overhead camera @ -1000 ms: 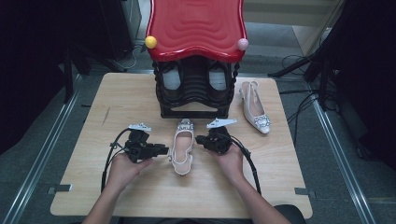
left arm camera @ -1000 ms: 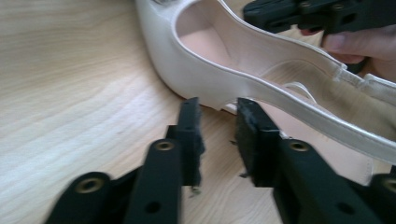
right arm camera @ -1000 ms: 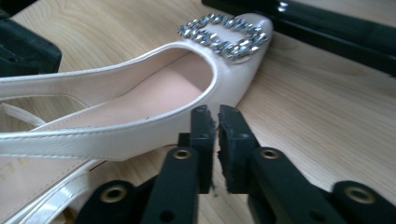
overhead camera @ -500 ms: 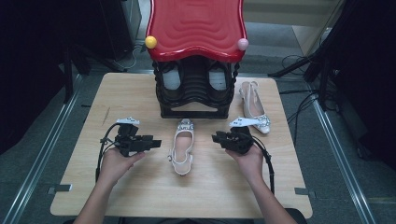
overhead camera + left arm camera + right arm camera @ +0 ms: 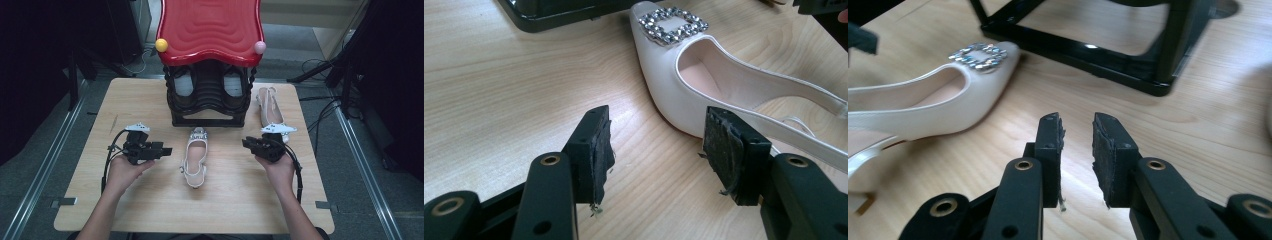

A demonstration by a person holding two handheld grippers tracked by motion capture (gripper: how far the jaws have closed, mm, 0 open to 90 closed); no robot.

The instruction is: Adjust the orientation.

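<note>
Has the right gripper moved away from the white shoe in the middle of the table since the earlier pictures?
Yes. The right gripper was beside the middle shoe; it now sits further right, near the second shoe, with its jaws empty.

Wooden table (image 5: 150,100): rack (image 5: 209,117), two shoes (image 5: 195,157).

Cream slingback shoe with rhinestone buckle (image 5: 194,159) on wooden table (image 5: 145,210), before black shoe rack (image 5: 208,97); second cream slingback shoe (image 5: 267,102) right of rack; left gripper (image 5: 167,150) left of near shoe, right gripper (image 5: 246,143) right.
</note>
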